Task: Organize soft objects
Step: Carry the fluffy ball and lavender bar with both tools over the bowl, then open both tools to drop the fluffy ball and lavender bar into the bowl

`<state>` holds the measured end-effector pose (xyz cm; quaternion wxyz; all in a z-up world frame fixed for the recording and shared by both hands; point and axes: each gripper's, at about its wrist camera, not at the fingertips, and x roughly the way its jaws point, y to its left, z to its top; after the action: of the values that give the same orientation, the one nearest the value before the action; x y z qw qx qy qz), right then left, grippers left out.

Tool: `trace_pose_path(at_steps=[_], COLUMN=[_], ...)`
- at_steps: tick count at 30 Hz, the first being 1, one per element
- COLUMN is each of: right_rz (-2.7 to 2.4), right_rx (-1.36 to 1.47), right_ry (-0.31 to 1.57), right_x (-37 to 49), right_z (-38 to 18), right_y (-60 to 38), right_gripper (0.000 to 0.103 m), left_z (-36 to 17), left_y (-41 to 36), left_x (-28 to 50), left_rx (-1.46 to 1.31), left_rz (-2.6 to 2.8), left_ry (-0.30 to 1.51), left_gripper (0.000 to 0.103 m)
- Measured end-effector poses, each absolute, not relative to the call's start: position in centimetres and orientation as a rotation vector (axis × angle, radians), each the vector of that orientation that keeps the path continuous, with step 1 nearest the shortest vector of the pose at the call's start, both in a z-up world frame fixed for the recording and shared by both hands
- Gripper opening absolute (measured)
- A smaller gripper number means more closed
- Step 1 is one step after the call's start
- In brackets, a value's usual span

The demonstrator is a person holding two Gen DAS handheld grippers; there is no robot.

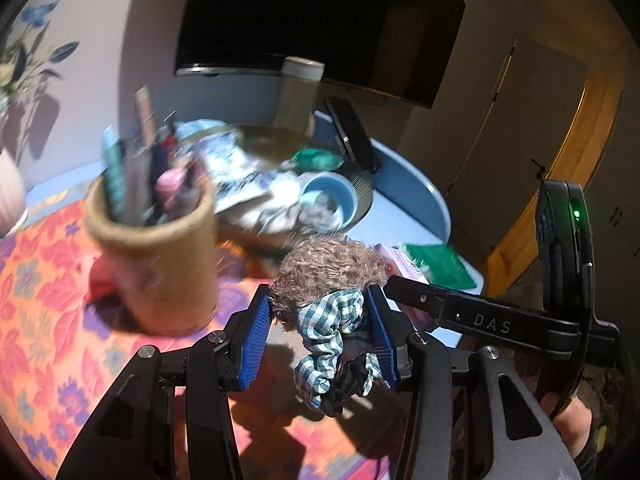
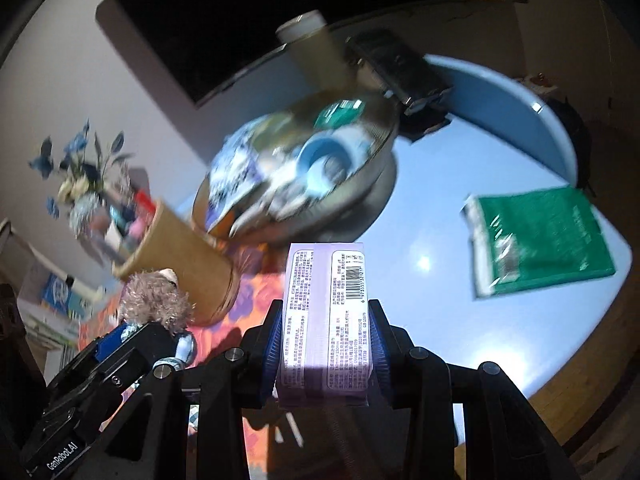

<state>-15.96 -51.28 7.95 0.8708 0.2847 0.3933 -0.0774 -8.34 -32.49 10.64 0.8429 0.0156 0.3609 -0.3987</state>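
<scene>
The left gripper is clamped on a furry plush toy in checked cloth, above the floral tablecloth. Beside it, the right gripper clamps a lilac tissue pack.

A round table stands against a wall with a screen above its far edge. On the table's left part lies a patterned cloth; a cup of pens stands on it. Behind the cup sits a wide bowl — inside it, a small cup and loose packets. A flat packet lies to the right, well apart. A tall canister stands behind the bowl, a dark device just right of it.
</scene>
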Motion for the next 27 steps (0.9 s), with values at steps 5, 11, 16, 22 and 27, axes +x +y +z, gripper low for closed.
trace_pose_path(at_steps=[5,11,16,22,27], right_rz=[-0.191,-0.209,-0.193,-0.161,-0.107], right_rx=[0.59,0.584,0.564,0.576,0.656], right_ry=[0.76,0.688,0.667,0.645,0.62], right_x=[-15.2,-12.0,-8.7,-3.5,0.2], right_z=[10.0,12.8,14.0,14.9,14.7], right_y=[-53.7,-56.2,-57.2,-58.5,-60.3], right_gripper=[0.039,0.039,0.039,0.042,0.075], left_z=[12.2,14.1,15.4,16.4,16.4], left_y=[-34.6,-37.3,-38.6,-40.0,-40.2], left_x=[-7.0,-3.9,-0.8,2.9,5.1], left_rx=[0.026,0.05,0.017,0.023,-0.01], left_rz=[-0.821,-0.715,-0.693,-0.662,-0.641], left_ry=[0.74,0.763,0.767,0.755,0.758], left_gripper=[0.044,0.044,0.044,0.053,0.075])
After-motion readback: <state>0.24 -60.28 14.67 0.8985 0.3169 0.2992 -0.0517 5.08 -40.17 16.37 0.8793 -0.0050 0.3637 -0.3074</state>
